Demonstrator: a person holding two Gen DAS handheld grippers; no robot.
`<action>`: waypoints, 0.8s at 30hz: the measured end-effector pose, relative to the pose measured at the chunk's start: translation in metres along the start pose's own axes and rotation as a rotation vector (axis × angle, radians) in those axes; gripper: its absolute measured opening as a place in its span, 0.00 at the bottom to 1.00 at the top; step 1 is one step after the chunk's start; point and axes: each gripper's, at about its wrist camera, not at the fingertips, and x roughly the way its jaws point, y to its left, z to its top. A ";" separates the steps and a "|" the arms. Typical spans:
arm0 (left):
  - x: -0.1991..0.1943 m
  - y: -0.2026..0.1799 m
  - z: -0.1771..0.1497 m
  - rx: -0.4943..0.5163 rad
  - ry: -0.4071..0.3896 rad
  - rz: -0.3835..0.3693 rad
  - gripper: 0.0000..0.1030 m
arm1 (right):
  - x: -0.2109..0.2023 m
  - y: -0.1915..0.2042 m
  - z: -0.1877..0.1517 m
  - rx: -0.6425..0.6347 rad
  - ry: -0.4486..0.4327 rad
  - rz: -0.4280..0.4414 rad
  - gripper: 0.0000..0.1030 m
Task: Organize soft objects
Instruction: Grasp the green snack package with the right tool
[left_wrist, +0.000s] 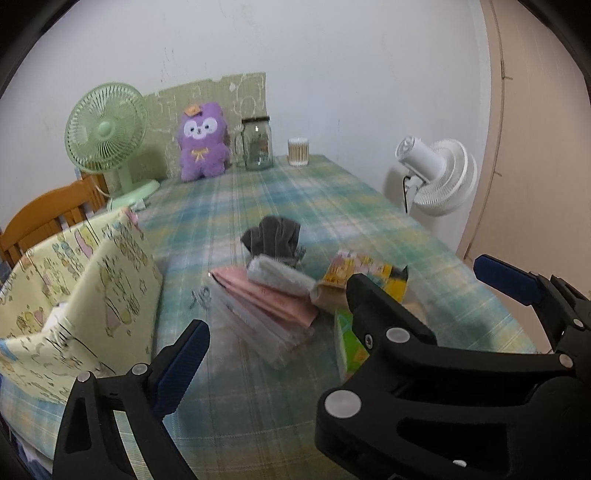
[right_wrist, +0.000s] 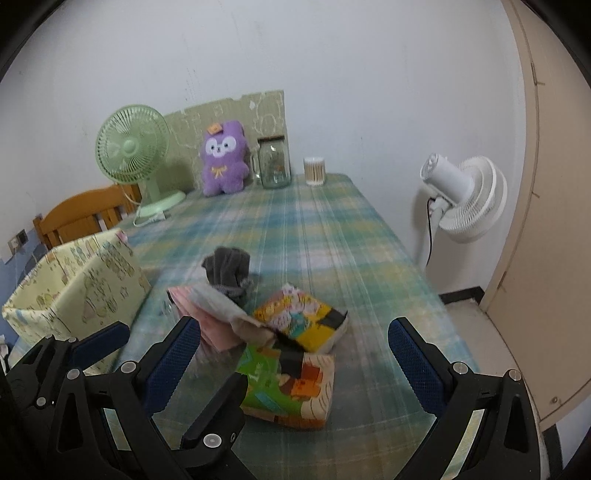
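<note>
Clutter is lying in one heap mid-desk (right_wrist: 325, 221): one dark grey cloth (right_wrist: 227, 266) bunched at the back, one pale grey cloth (left_wrist: 277, 275) draped over one folded pink cloth (left_wrist: 266, 299), and two colourful printed packs, one yellow (right_wrist: 303, 317) and one green and orange (right_wrist: 291, 384), touching each other nearest me. One cream cartoon-print fabric box (right_wrist: 74, 291) is standing open to the left of the heap. I am holding my left jaws (left_wrist: 341, 293) spread wide and gripping nothing, and my right jaws (right_wrist: 295, 354) are likewise gaping empty above the packs. At the far edge one purple plush toy (left_wrist: 201, 142), one glass jar (left_wrist: 258, 144), one cotton-swab tub (left_wrist: 298, 151) and one green fan (left_wrist: 107, 136) are standing; one white fan (right_wrist: 465, 197) is standing off the desk.
</note>
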 end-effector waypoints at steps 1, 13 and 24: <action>0.002 0.001 -0.002 -0.002 0.007 -0.001 0.95 | 0.003 0.000 -0.003 0.005 0.012 0.002 1.00; 0.018 0.008 -0.018 0.010 0.066 0.008 0.88 | 0.031 0.007 -0.021 0.026 0.110 0.010 1.00; 0.016 0.018 -0.019 -0.005 0.061 0.040 0.86 | 0.033 0.017 -0.020 0.021 0.113 0.014 1.00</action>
